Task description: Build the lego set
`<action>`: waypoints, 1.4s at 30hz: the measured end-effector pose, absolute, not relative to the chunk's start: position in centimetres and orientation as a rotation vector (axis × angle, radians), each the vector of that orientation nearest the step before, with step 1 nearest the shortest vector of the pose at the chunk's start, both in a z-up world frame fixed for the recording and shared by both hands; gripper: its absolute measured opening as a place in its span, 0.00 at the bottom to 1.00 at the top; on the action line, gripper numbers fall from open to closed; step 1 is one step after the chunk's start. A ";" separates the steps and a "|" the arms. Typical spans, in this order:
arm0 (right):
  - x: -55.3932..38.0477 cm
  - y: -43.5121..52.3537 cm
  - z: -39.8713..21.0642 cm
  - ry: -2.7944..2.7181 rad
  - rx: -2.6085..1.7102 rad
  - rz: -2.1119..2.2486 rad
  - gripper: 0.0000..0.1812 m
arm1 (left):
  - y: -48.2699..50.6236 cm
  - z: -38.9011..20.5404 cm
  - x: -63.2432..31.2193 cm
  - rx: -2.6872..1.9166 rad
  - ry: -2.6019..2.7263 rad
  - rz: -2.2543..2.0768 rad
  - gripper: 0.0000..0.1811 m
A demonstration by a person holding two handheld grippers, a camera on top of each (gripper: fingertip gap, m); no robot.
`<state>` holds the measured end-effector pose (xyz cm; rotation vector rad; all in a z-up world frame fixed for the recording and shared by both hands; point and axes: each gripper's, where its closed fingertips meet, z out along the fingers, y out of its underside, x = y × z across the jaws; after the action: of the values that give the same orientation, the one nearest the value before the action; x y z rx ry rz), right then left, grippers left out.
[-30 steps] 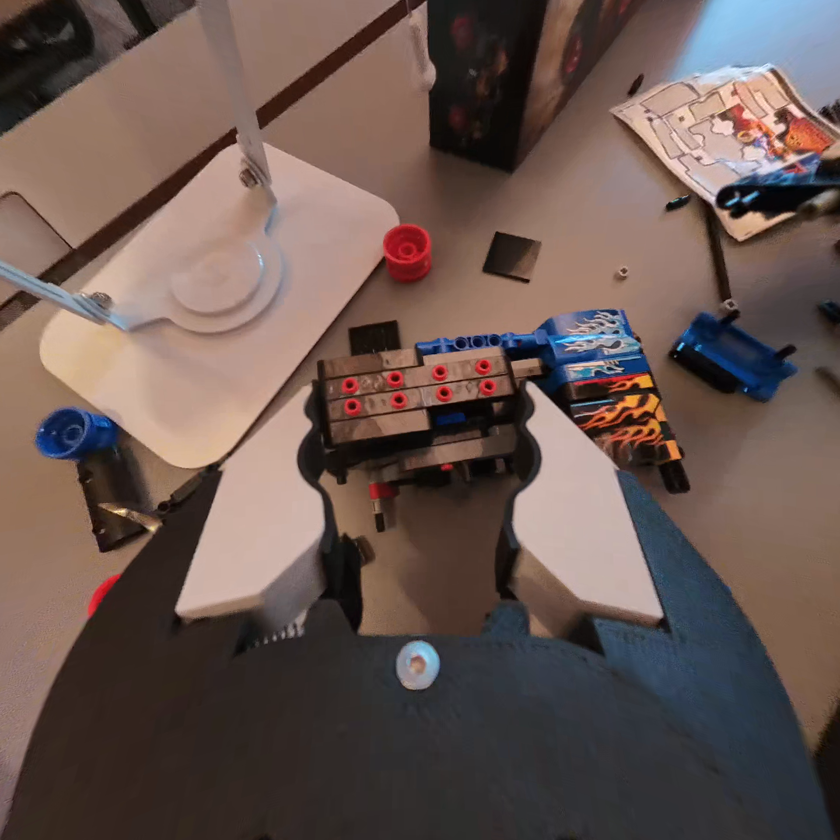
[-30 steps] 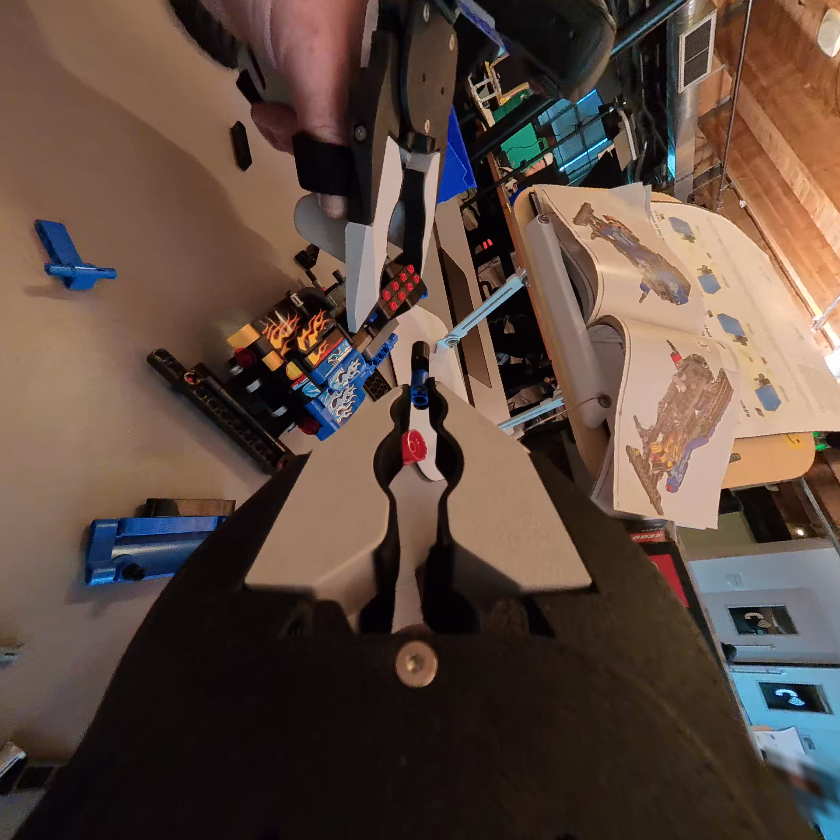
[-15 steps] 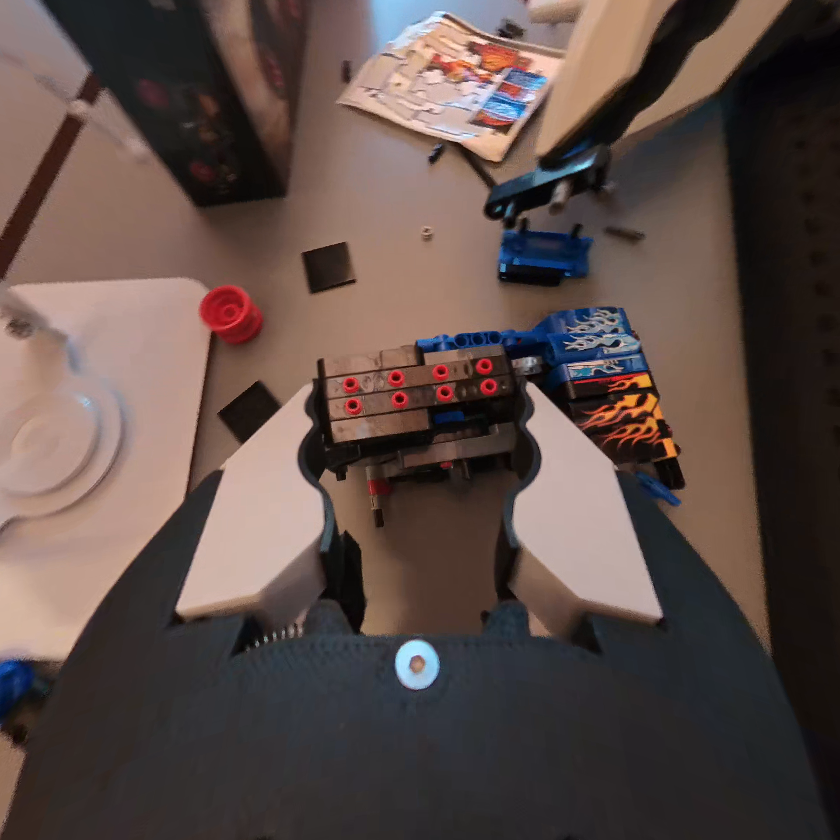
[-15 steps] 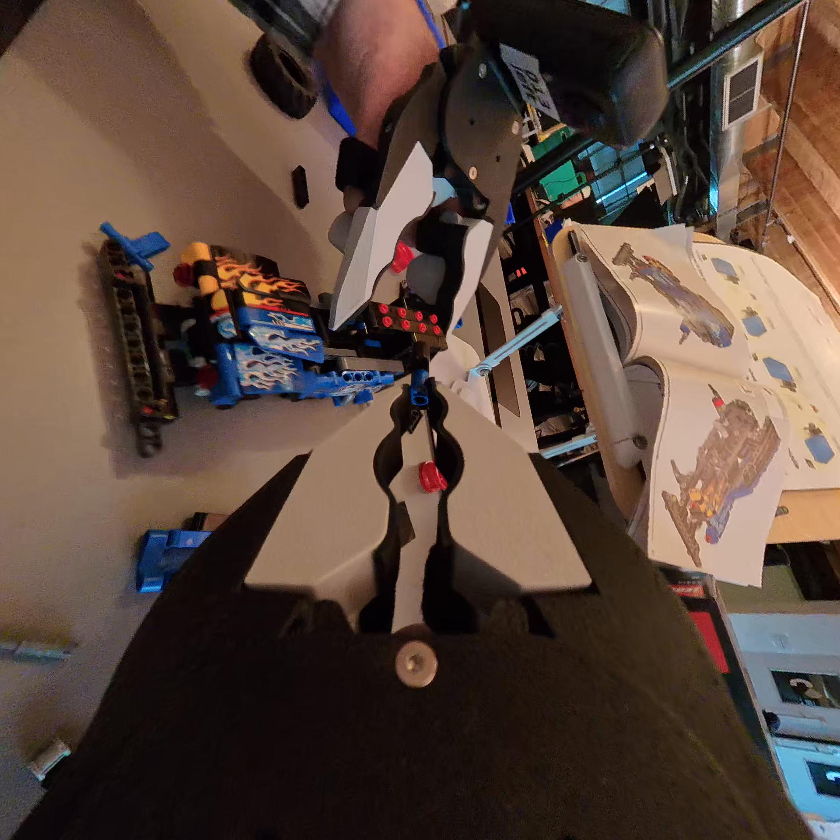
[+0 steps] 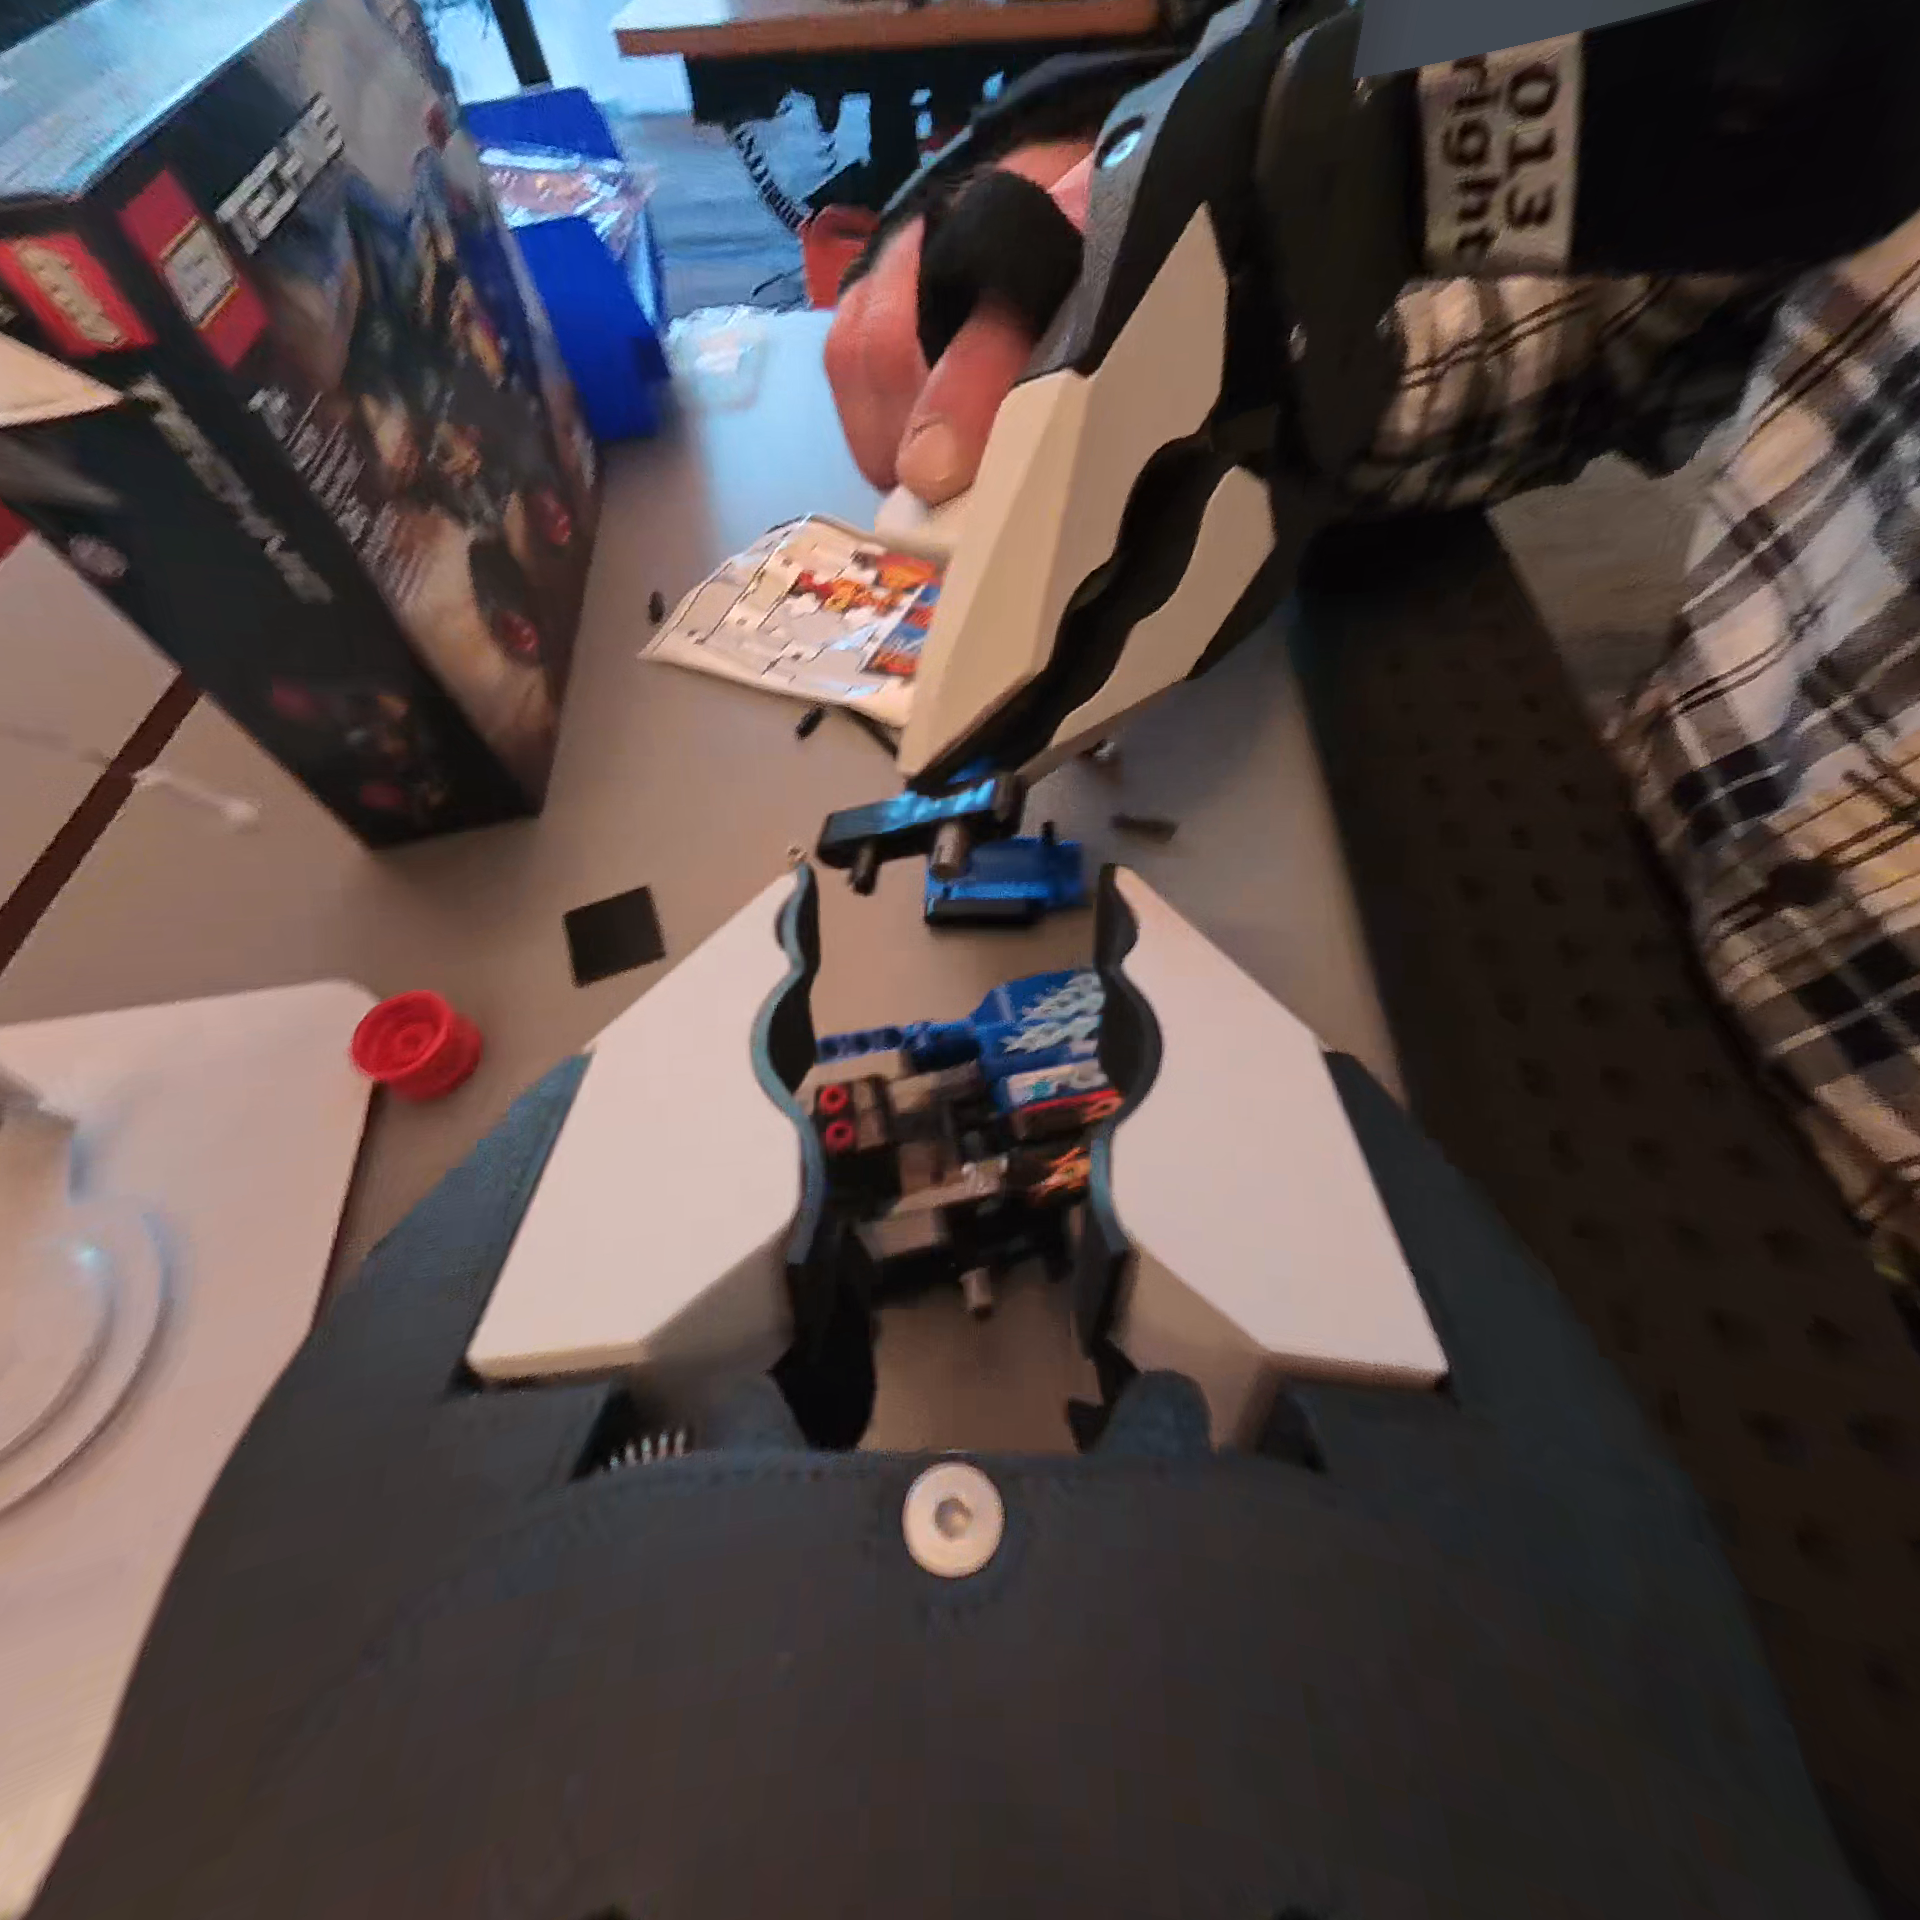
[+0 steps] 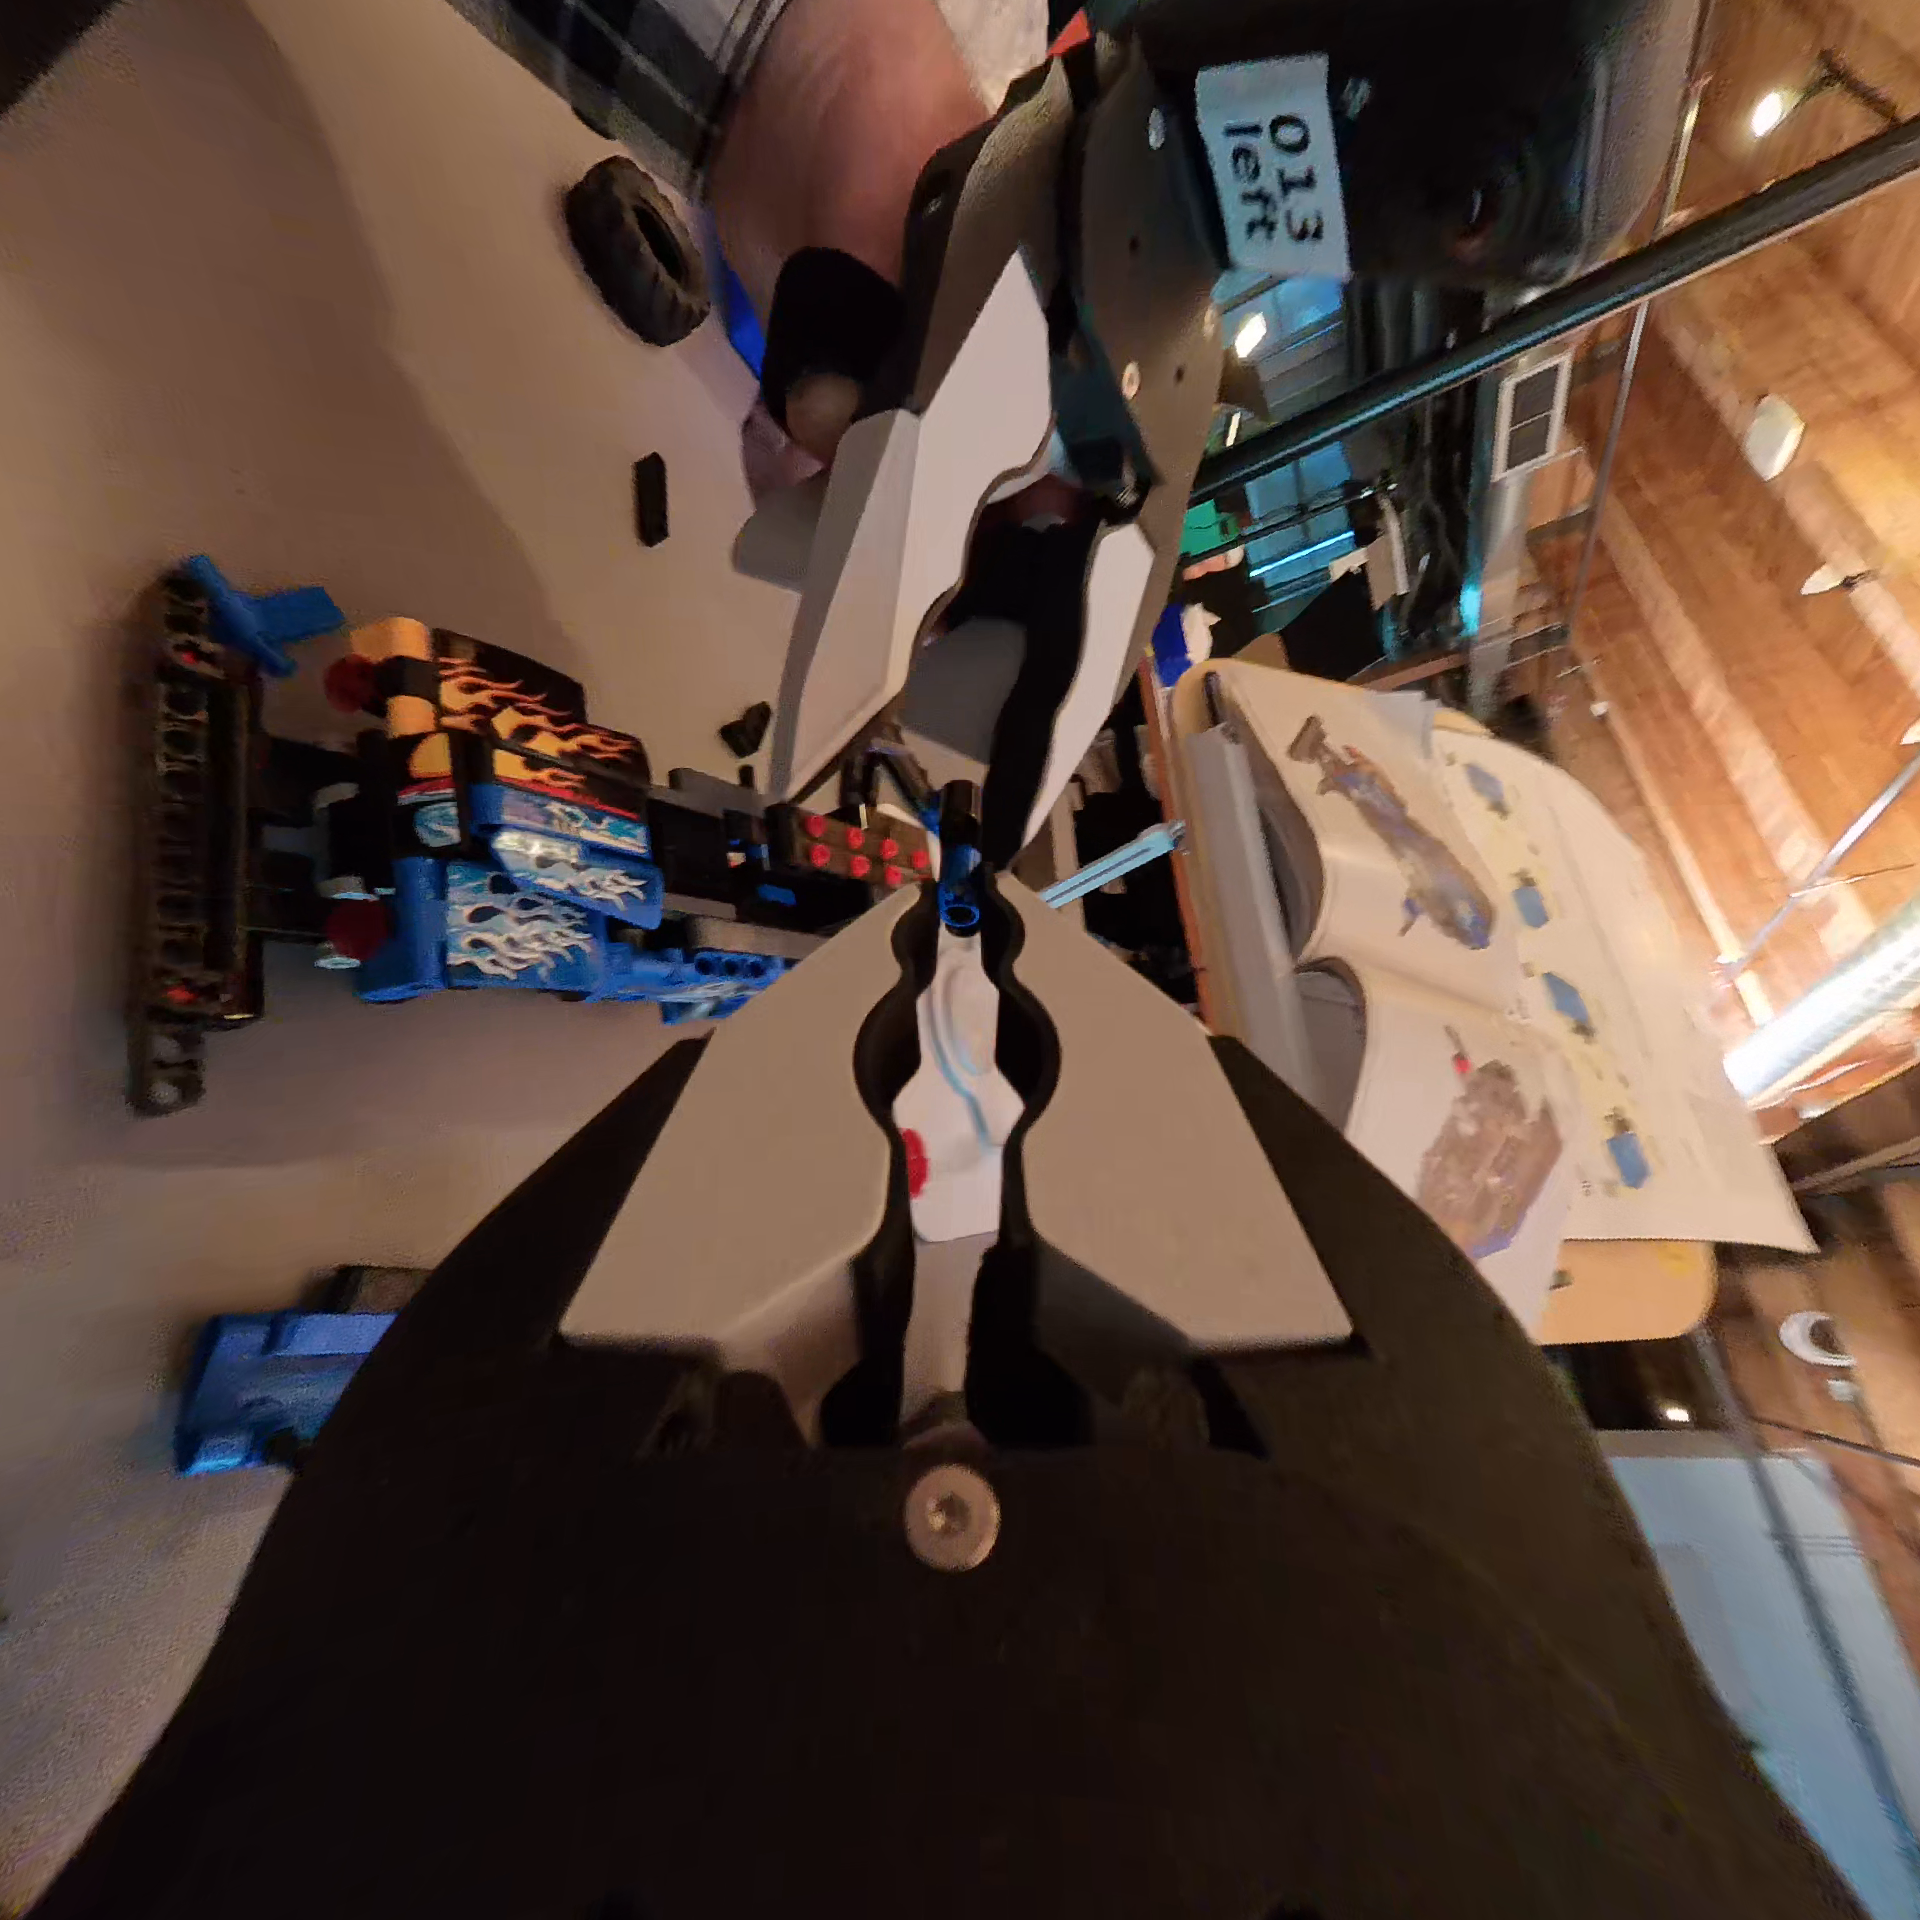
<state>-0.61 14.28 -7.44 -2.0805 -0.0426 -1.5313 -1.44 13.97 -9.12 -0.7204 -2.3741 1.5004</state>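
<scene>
Blue-and-black, flame-patterned, the partly built lego vehicle (image 6: 457,831) lies on the grey table (image 5: 665,790). We find the left gripper (image 5: 956,1081) with its fingers closed on the vehicle's black, red-pinned end. The right gripper (image 6: 961,894) pinches a small black-and-blue pin piece (image 6: 958,862) at its fingertips, held just beside that same end. Near the vehicle lie a loose blue part (image 5: 997,883), a red wheel hub (image 5: 416,1044) and a black tile (image 5: 613,935). We see the set's dark box (image 5: 312,436) and a sticker sheet (image 5: 800,613) in the left wrist view alone; whether anything is inside the box we cannot tell. Only the right wrist view shows the open instruction booklet (image 6: 1475,977) and a black tyre (image 6: 634,249).
</scene>
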 end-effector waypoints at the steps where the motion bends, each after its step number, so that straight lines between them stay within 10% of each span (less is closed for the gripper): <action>1: -0.6 14.5 -7.1 -0.069 -2.081 -1.568 0.03 | 13.8 -8.9 -1.8 -0.714 -2.345 1.522 0.28; 12: -0.3 15.5 -5.0 -0.074 -2.029 -1.612 0.04 | 13.3 -7.0 -0.6 -0.579 -2.210 1.681 0.08; 21: 0.0 15.3 -4.0 -0.003 -1.984 -1.587 0.03 | 13.6 -5.9 -1.1 -0.472 -2.067 1.633 0.18; 42: 1.6 15.5 -2.5 0.143 -1.931 -1.489 0.03 | 13.1 -4.7 2.4 -0.463 -2.225 1.919 0.00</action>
<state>1.61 15.51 -2.48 -1.9307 0.1431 -1.4892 2.41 13.15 -4.71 -0.4630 -2.2253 1.9192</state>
